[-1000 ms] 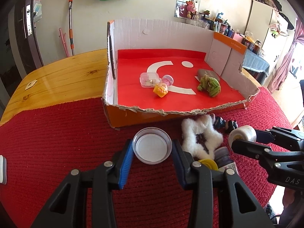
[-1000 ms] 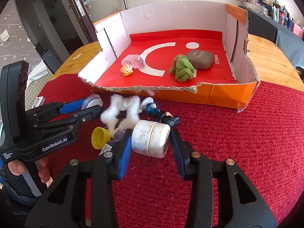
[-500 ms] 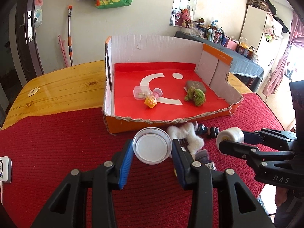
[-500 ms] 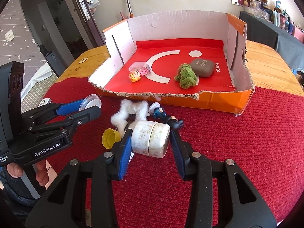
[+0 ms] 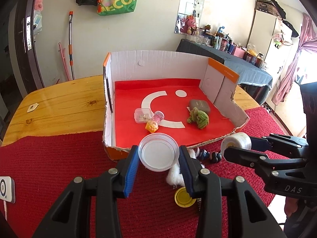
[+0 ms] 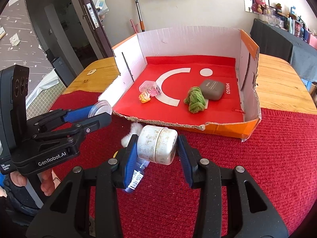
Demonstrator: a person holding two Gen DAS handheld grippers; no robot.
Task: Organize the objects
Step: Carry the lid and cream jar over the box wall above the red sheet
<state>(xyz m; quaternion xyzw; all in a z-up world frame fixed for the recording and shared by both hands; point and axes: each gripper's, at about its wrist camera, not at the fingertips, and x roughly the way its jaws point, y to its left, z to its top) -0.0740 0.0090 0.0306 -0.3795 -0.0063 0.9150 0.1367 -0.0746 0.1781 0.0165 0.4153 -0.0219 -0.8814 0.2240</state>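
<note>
1. The left gripper (image 5: 158, 156) is clamped on a clear round lid (image 5: 158, 152), held above the red worktop (image 5: 49, 158).
2. The cardboard box (image 5: 221, 77) lies straight ahead, its torn front wall just beyond both loads.
3. The right gripper (image 6: 157, 147) is clamped on a white jar (image 6: 157, 146) lying sideways, about as near the box.

Corrugated cardboard box (image 5: 221, 83), ribbed red cloth (image 5: 49, 158), glossy wooden table (image 5: 65, 101)

Both tools tilt downward side by side, left tool (image 5: 158, 156) and right tool (image 6: 157, 148) each clamped on something.
</note>
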